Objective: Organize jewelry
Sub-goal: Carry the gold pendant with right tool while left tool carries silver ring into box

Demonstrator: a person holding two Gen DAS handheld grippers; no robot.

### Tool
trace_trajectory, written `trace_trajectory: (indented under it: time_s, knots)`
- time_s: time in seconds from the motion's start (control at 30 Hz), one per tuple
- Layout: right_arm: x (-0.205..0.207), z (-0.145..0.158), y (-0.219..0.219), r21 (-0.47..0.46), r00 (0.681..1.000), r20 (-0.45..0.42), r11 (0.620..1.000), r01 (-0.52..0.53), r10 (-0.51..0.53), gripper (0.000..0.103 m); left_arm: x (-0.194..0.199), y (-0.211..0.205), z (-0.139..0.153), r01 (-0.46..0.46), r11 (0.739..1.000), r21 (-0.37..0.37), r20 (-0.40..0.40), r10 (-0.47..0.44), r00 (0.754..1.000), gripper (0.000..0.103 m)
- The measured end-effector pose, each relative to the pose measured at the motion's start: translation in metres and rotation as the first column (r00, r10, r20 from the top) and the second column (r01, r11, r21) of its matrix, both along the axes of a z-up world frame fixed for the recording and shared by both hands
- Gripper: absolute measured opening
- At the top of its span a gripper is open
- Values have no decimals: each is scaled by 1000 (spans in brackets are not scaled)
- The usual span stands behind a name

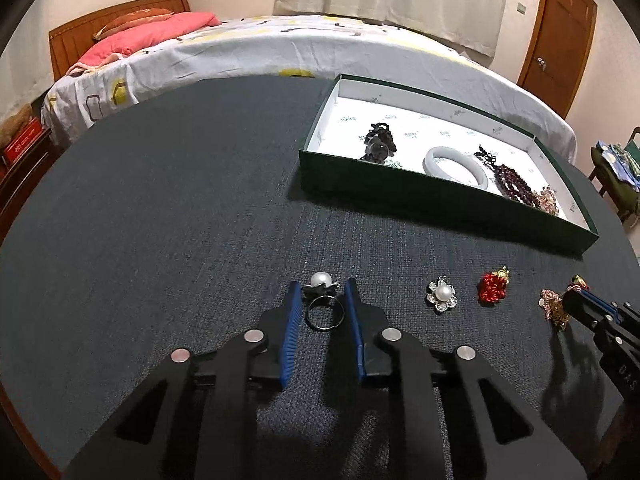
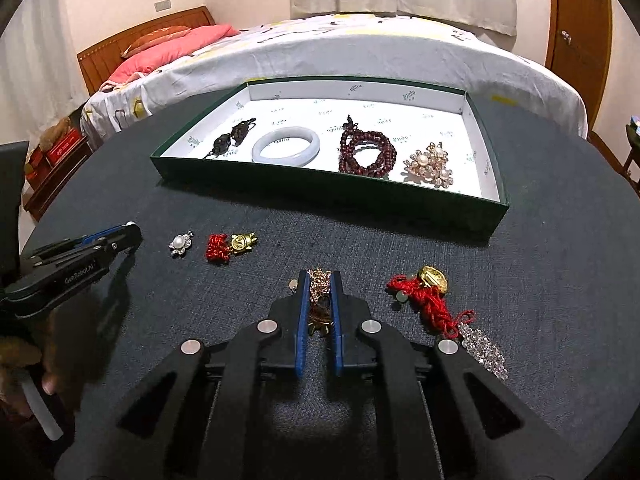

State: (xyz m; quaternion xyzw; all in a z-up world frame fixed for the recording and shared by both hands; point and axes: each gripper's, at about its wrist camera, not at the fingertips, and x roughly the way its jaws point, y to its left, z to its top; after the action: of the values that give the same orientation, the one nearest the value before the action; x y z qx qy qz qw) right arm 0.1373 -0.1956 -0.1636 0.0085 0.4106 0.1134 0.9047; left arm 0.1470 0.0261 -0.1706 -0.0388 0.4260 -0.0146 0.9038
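A green box with a white lining holds a dark pendant, a pale jade bangle, dark red beads and a pearl brooch. My left gripper is open around a pearl ring that lies on the dark cloth. My right gripper is shut on a gold crystal brooch resting on the cloth. A pearl flower brooch and a red knot charm lie between the grippers.
A red-cord charm with a gold piece and crystal tassel lies right of my right gripper. A bed stands behind the table, a wooden door at the back right, a nightstand at left.
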Motion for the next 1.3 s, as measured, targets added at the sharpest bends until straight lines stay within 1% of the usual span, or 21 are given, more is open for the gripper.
trace_trajectory:
  time_s: [0.13, 0.27, 0.57, 0.73, 0.97, 1.1, 1.3]
  knots:
    - [0, 0, -2, 5, 1000, 1, 1000, 2, -2, 10, -1, 0, 0, 11, 1000, -6, 8, -11, 1000, 22]
    - [-1, 1, -3, 12, 1000, 6, 1000, 2, -2, 10, -2, -2, 2, 19, 1000, 2, 15, -19, 1000, 22]
    - [-8, 13, -8, 26, 999, 42, 1000, 14, -15, 10, -5, -9, 16, 34, 999, -2, 52, -34, 998, 21]
    - [-11, 30, -11, 36, 996, 86, 999, 18, -21, 10, -7, -12, 33, 46, 999, -15, 89, -45, 995, 21]
    - [-8, 62, -17, 50, 986, 163, 998, 26, -34, 10, -5, -23, 66, 86, 995, -40, 168, -78, 983, 21]
    - [0, 81, -22, 50, 975, 219, 998, 32, -42, 10, 5, -32, 80, 120, 992, -48, 200, -108, 974, 21]
    - [23, 101, -32, 42, 956, 286, 997, 60, -70, 10, 29, -51, 96, 165, 985, -51, 250, -147, 957, 21]
